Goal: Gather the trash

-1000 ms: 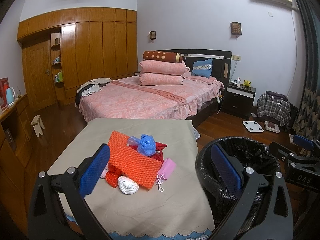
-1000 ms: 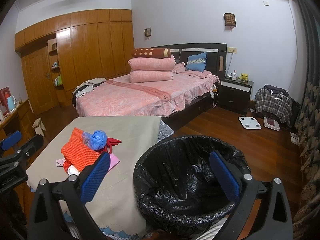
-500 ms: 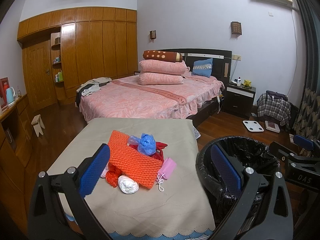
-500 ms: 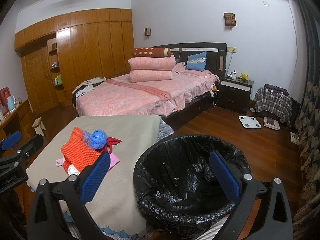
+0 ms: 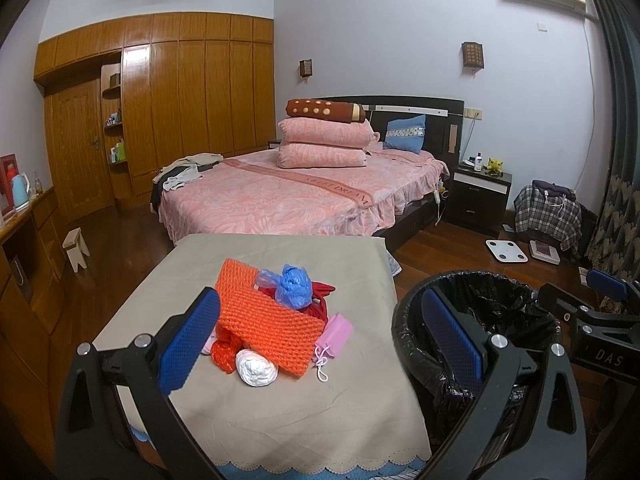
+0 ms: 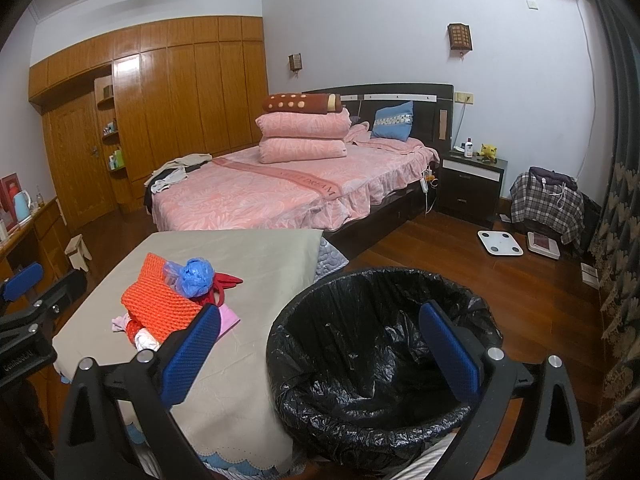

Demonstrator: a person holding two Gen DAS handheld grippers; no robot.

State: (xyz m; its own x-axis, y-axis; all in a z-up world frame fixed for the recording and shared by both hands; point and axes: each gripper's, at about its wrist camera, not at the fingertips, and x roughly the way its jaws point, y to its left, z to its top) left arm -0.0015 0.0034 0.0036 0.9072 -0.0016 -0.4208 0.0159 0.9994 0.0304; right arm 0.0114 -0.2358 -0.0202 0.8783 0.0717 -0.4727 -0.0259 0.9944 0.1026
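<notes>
A pile of trash lies on the beige-clothed table (image 5: pixel 280 408): an orange foam net (image 5: pixel 266 320), a crumpled blue bag (image 5: pixel 294 286), a white bag ball (image 5: pixel 256 372), a pink mask (image 5: pixel 334 334) and red plastic (image 5: pixel 222 354). My left gripper (image 5: pixel 320 344) hovers open just short of the pile, nothing between its fingers. To the right of the table stands a bin with a black liner (image 6: pixel 380 352). My right gripper (image 6: pixel 320 354) hangs open over the bin's near rim. The same pile shows in the right wrist view, with the orange net (image 6: pixel 160 304) and blue bag (image 6: pixel 196 274).
A pink bed (image 5: pixel 288 200) stands behind the table. A nightstand (image 5: pixel 478 196), a white scale (image 5: pixel 506 251) and a plaid-covered seat (image 5: pixel 548 216) are at the right. A small stool (image 5: pixel 76 246) and a wooden sideboard (image 5: pixel 28 280) are at the left.
</notes>
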